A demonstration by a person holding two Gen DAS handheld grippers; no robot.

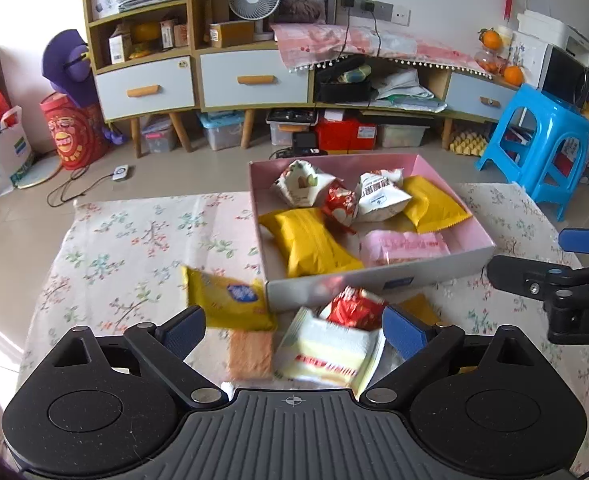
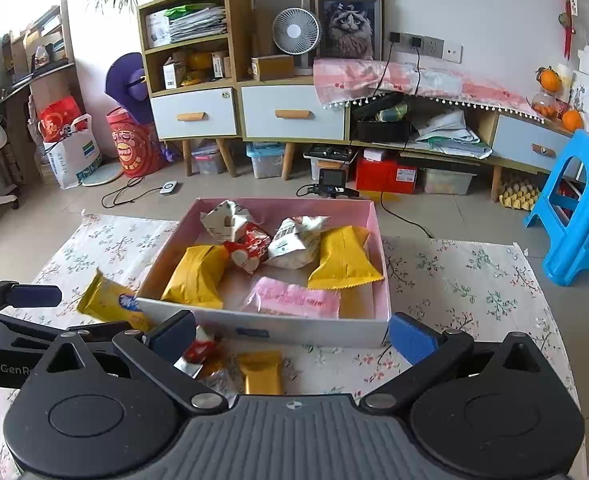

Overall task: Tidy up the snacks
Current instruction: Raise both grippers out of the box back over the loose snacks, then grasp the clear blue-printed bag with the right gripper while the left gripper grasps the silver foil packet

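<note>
Left gripper (image 1: 294, 326) fingers wide open, white-and-yellow packet (image 1: 330, 354) lying between them on tabletop; red snack (image 1: 356, 308) just ahead. I lower, close on packet only. Right gripper (image 2: 292, 334) open, empty; pink box (image 2: 254, 330) ahead.

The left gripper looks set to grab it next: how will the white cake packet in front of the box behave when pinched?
The white cake packet looks puffy, so it will probably squash and feel light. Its glossy film may slip between the open left gripper pads. The red snack resting against it might shift.
</note>
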